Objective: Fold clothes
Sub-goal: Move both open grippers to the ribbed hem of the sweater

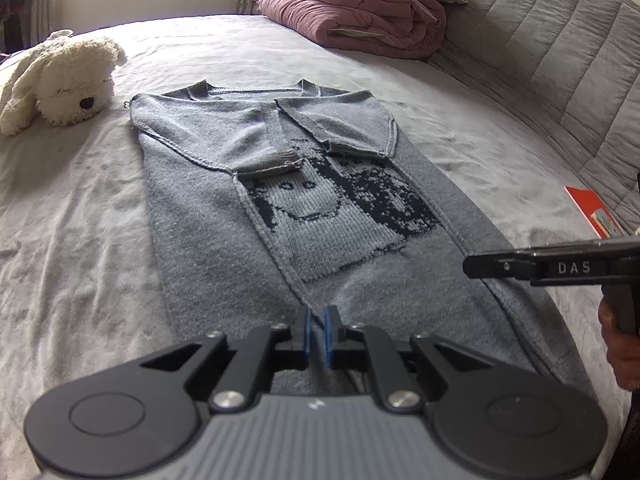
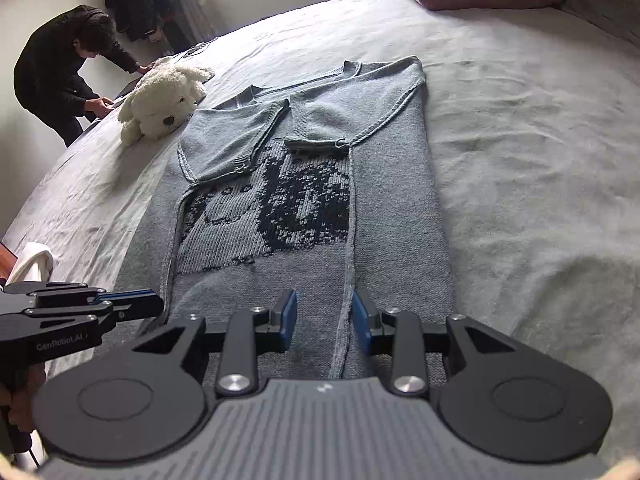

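A grey knit sweater (image 1: 224, 240) with a dark patterned panel lies flat on the bed, inside out, both sides and sleeves folded in over the middle. My left gripper (image 1: 319, 322) hovers over its near hem with the jaws a narrow slit apart; a seam runs beneath the slit and nothing is pinched. In the right wrist view the same sweater (image 2: 396, 216) stretches away from my right gripper (image 2: 324, 320). That gripper is open above the near hem, a raised seam lying between its pads untouched. Each gripper shows in the other's view: right gripper (image 1: 480, 267), left gripper (image 2: 154, 305).
A white plush dog (image 1: 60, 80) lies left of the sweater's collar. Folded pink quilts (image 1: 360, 12) sit at the head of the bed by the quilted grey headboard (image 1: 560, 60). A red booklet (image 1: 592, 210) lies at the right edge. A person in black (image 2: 60, 72) bends over the far side.
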